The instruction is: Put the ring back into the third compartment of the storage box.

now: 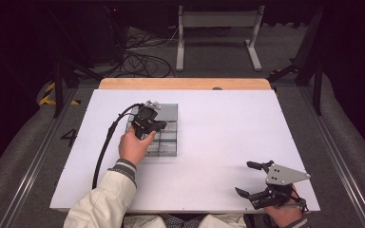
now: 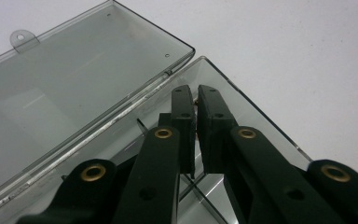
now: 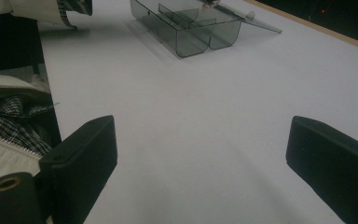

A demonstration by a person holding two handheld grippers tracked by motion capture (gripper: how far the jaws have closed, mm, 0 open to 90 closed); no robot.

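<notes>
A clear grey plastic compartment box lies on the white table, its lid folded open flat on the far side. My left gripper hovers over the box near the hinge. In the left gripper view its jaws stand almost together over a compartment, with a tiny brownish piece just showing between the tips; the lid lies to the left. My right gripper rests open near the table's front right, nothing between its pads. In the right gripper view the box sits far ahead.
Dividers split the box into several compartments. A wooden strip borders the table's far edge. Beyond it stand a white metal frame and cables on the floor. A sleeve shows at the left in the right gripper view.
</notes>
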